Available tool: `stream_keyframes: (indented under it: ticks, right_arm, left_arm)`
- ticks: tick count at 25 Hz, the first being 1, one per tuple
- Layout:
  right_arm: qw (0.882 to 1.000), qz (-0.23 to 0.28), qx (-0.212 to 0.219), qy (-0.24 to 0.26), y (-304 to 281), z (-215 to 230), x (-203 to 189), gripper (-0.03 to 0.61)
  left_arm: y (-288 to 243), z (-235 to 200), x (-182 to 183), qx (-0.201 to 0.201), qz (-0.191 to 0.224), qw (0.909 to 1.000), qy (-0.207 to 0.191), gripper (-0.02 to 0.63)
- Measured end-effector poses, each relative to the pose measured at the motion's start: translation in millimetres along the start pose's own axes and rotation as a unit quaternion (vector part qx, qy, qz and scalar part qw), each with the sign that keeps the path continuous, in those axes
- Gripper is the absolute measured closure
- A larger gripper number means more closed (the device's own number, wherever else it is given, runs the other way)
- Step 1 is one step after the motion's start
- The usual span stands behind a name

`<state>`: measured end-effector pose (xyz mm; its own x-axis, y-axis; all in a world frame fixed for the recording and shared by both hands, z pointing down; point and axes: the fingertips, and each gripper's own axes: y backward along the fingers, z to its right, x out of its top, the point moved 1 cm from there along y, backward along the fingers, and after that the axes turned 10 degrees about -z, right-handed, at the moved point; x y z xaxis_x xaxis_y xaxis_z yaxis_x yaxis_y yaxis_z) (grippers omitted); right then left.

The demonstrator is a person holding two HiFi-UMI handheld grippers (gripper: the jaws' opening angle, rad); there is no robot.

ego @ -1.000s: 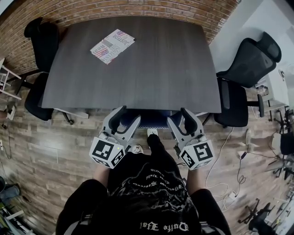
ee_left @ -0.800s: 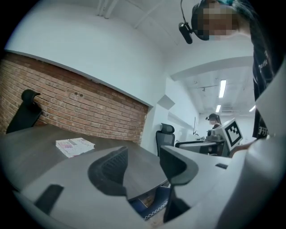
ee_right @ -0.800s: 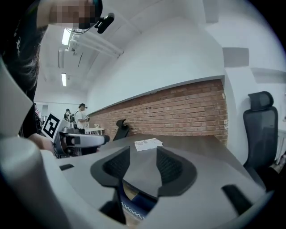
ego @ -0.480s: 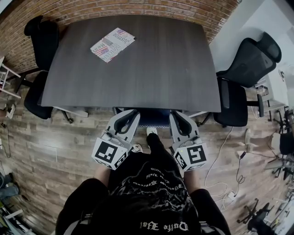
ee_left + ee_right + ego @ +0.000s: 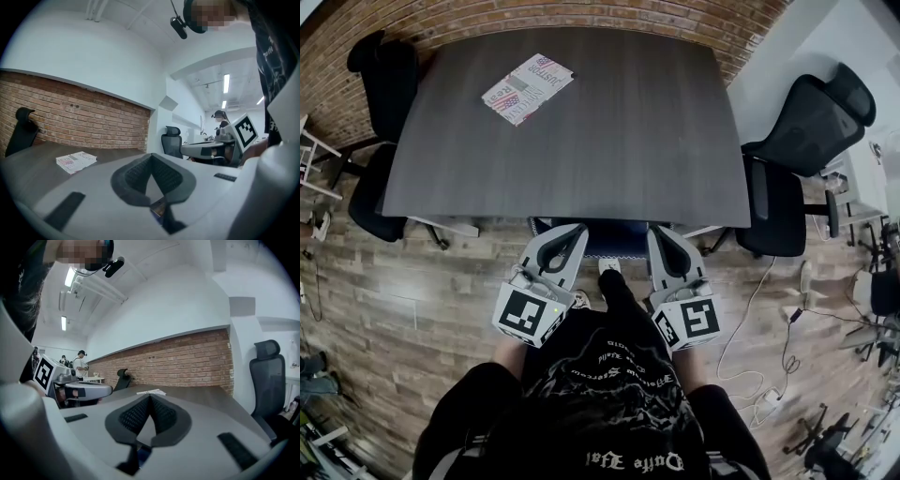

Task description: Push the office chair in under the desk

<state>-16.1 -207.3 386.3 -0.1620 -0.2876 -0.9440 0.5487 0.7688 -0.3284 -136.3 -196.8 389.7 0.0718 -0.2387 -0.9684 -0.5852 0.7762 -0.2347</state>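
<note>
The office chair (image 5: 605, 241) shows only as a blue strip under the front edge of the dark grey desk (image 5: 581, 150); the rest is hidden by the desktop. My left gripper (image 5: 578, 231) and right gripper (image 5: 660, 232) point at that edge, one at each end of the blue strip. Both have just closed and are shut, with nothing between their pads. Whether the tips touch the chair I cannot tell. In the left gripper view the gripper (image 5: 151, 157) has its pads together, and a blue patch (image 5: 159, 209) shows below them. The right gripper view shows its gripper (image 5: 150, 398) the same way.
A magazine (image 5: 528, 87) lies on the desk's far left part. A black chair (image 5: 380, 141) stands at the desk's left side and another black chair (image 5: 802, 150) at its right. Cables (image 5: 769, 337) trail over the wood floor on the right. A brick wall (image 5: 581, 19) backs the desk.
Both grippers' jaws went from wide open to shut with nothing taken hold of. Both grippers shifted slightly inward along the desk's front edge.
</note>
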Motion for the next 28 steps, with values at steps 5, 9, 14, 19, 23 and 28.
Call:
stream_keyframes:
  ticks: [5, 9, 14, 19, 23, 28]
  right_arm:
    - [1.0, -0.002, 0.004, 0.008, -2.8, -2.4, -0.5, 0.576]
    - [1.0, -0.007, 0.003, 0.013, -3.2, -2.1, -3.9, 0.577]
    - [1.0, 0.0, 0.005, 0.014, -1.3, -4.3, -2.6, 0.577]
    - [1.0, -0.005, 0.002, 0.021, -1.8, -6.5, -3.6, 0.577]
    - [1.0, -0.003, 0.001, 0.021, 0.3, -8.1, -4.4, 0.577]
    - [1.0, -0.005, -0.003, 0.023, 2.0, -6.2, -6.9, 0.577]
  left_arm:
    - [-2.6, -2.5, -0.7, 0.007, -0.002, 1.0, 0.002, 0.607]
    - [-3.5, -6.1, -3.1, 0.018, -0.009, 0.9998, -0.003, 0.607]
    - [-1.4, -6.6, -5.4, 0.016, -0.009, 0.9998, 0.008, 0.607]
    - [-1.0, -4.1, -3.6, 0.011, -0.007, 0.9999, 0.003, 0.607]
    - [0.3, -1.6, -4.7, 0.009, -0.011, 0.9999, 0.0, 0.607]
    - [0.2, -0.4, -4.9, 0.008, -0.007, 0.9999, 0.003, 0.607]
